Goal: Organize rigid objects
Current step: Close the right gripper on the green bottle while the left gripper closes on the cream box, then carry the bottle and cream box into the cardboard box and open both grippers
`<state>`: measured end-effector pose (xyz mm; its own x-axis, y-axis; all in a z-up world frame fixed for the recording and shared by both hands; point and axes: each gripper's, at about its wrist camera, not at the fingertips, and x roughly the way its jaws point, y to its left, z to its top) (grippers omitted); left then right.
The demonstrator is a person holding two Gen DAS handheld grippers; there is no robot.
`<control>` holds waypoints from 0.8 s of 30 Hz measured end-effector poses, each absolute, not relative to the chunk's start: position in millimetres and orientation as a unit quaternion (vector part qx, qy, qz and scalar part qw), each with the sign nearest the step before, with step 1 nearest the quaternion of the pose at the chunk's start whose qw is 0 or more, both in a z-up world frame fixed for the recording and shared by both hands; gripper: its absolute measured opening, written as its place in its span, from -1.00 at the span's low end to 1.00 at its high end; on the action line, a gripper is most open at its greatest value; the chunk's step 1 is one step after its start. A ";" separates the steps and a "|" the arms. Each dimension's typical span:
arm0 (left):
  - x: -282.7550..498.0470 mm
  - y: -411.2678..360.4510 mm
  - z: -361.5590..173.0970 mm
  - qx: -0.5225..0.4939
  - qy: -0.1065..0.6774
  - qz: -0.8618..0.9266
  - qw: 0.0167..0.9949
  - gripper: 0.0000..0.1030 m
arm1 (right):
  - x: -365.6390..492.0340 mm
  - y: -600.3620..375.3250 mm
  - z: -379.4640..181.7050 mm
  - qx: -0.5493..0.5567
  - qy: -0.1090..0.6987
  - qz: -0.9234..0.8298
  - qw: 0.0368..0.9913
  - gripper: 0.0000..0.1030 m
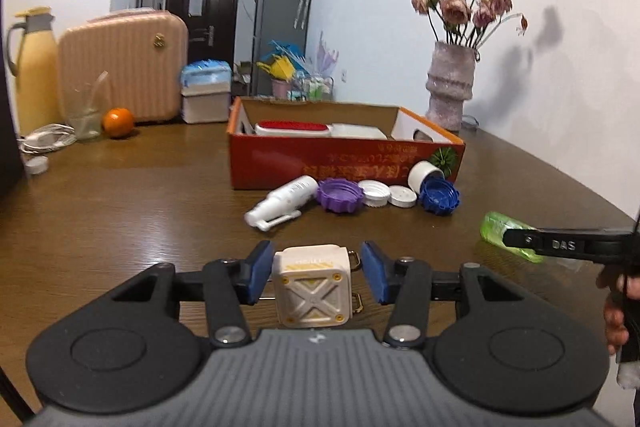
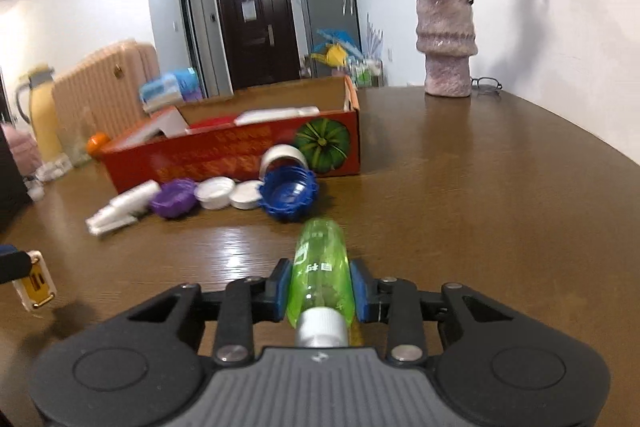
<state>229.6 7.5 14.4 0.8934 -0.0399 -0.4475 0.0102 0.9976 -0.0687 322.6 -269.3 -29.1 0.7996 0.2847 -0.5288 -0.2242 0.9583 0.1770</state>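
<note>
My left gripper (image 1: 316,267) is shut on a cream square case (image 1: 312,287) with an X-ribbed face and brass clasps, held above the wooden table. Its corner also shows at the left edge of the right wrist view (image 2: 36,283). My right gripper (image 2: 320,287) is shut on a clear green bottle (image 2: 320,251) with a white cap, base pointing forward; this green bottle (image 1: 500,227) appears at the right in the left wrist view. Ahead stands an open orange-red cardboard box (image 1: 280,163) with white and red items inside. Before it lie a white spray bottle (image 1: 280,203), a purple cap (image 1: 340,195), white lids (image 1: 374,193) and a blue cap (image 1: 438,195).
A vase of dried flowers (image 1: 450,87) stands at the back right with spectacles (image 2: 486,83) beside it. At the back left are an orange (image 1: 118,122), a glass (image 1: 86,115), a yellow thermos (image 1: 36,67) and a pink suitcase (image 1: 120,63). A hand (image 1: 614,307) grips the right tool.
</note>
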 end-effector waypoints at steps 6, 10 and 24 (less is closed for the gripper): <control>205.6 17.2 24.8 -0.022 0.214 -0.010 0.977 -0.04 | 285.3 -268.3 -13.9 0.072 0.256 0.136 0.954 -0.42; 196.9 20.8 26.1 -0.031 0.209 -0.013 0.977 -0.04 | 279.9 -259.3 -14.8 0.042 0.275 0.132 0.951 -0.42; 196.5 20.6 10.4 -0.023 0.226 -0.033 0.973 -0.04 | 290.9 -232.9 -28.1 -0.034 0.325 0.123 0.937 -0.41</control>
<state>196.5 20.6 10.4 0.8961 -0.0739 -0.4377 0.0527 0.9968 -0.0603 290.9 -232.9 -28.1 0.7587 0.2092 -0.6169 -0.2531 0.9673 0.0168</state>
